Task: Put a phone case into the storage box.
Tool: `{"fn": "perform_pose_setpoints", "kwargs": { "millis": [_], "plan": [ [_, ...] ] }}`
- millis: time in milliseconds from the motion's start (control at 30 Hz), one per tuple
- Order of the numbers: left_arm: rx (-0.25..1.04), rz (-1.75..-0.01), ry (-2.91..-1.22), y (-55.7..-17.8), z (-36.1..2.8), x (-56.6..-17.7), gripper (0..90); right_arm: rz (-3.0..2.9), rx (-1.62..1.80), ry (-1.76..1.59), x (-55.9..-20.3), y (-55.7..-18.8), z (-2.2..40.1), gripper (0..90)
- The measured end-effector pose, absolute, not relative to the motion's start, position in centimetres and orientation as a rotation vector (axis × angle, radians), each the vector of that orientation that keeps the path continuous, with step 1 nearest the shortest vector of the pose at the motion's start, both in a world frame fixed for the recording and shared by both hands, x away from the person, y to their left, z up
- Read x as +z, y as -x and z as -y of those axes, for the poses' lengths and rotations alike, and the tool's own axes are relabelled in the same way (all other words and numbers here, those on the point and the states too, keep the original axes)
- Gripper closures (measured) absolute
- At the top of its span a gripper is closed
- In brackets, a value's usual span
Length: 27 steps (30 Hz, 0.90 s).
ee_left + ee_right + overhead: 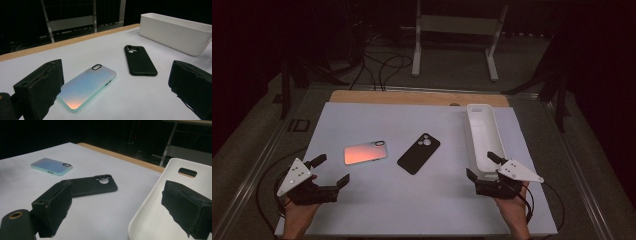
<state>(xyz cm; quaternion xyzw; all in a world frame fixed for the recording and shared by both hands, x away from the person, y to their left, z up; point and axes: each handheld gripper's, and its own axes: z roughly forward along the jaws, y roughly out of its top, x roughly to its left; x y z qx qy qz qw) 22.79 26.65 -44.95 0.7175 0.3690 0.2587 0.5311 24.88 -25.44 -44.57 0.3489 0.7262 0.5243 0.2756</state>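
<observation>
White bin: long plastic bin (482, 131) at the table's right side, nothing visible inside it; the landmark for the rest.
Black case: black phone case (419, 153) lies flat, camera cutout up, just left of the bin and apart from it.
Iridescent case: pink-to-teal phone case (365, 152) lies flat, farther left of the bin, beyond the black case.
Left gripper: left gripper (331, 171) hovers well left of the bin, near the iridescent case; jaws wide apart, holding nothing.
Right gripper: right gripper (480, 165) sits at the bin's near end, one jaw over its rim; jaws spread, empty.
Progress: apparently at the start; neither case gripped or in the bin.
Left to do: probably pick up each case and place it in the bin.
</observation>
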Motion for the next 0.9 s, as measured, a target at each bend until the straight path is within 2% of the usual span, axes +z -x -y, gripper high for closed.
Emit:
{"fn": "perform_pose_setpoints", "kwargs": {
  "millis": [800, 900],
  "plan": [
    [0.602, -0.891, -1.732, -23.28, -26.05, -44.63, 1.2, -1.954, 1.398, -0.937, -44.37, -25.03, 25.43, 9.5],
    [0.595, -0.895, -1.742, -23.59, -26.07, -44.28, 4.5, -1.955, 1.394, -0.94, -44.38, -25.1, 25.47, 9.5]
  ]
}}
